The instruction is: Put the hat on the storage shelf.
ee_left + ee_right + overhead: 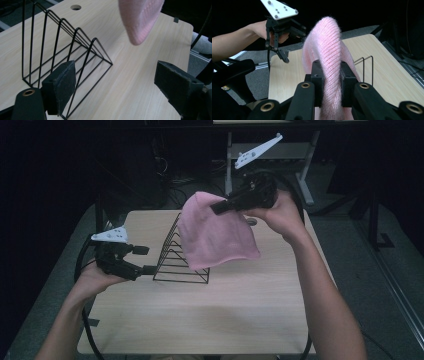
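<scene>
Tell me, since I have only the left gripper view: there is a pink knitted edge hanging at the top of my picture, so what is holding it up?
Observer: The right gripper is shut on it; it is a pink knitted beanie hat, pinched at a fold between the jaws.
Operator: Does the hat touch the black wire file rack?
Observer: From the high view it hangs over the black wire file rack and hides the rack's right part; whether they touch I cannot tell.
Operator: And my own gripper?
Observer: The left gripper is open, at the rack's left end on the light wooden table.
</scene>
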{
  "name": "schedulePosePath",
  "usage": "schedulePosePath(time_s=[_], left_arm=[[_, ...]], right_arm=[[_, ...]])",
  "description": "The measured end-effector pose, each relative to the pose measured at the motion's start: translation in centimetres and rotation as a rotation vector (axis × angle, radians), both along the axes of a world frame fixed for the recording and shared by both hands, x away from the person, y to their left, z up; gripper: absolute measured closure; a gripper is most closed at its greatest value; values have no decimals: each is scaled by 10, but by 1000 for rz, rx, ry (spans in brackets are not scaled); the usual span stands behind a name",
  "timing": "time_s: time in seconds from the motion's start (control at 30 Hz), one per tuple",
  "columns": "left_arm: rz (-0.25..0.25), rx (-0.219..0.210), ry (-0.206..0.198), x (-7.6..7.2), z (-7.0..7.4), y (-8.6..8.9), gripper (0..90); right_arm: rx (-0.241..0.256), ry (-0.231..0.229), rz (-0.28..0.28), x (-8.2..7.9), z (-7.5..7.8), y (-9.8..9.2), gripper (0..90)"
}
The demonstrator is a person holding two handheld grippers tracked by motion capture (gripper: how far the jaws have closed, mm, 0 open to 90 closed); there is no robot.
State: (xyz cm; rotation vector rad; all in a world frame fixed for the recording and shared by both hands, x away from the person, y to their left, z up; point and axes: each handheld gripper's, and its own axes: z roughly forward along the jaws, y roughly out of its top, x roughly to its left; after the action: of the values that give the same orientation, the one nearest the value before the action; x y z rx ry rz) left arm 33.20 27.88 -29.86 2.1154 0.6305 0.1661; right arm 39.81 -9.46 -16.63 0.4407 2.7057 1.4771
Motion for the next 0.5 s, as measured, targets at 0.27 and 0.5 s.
schedulePosePath(time_s=[0.27, 0.5], left_arm=[[-39, -11, 10, 2, 4, -6, 176], [-78, -44, 31, 2, 4, -4, 331]], right_arm=[[-10, -12, 56, -4, 6, 27, 772], [-28, -31, 120, -1, 12, 64, 772]])
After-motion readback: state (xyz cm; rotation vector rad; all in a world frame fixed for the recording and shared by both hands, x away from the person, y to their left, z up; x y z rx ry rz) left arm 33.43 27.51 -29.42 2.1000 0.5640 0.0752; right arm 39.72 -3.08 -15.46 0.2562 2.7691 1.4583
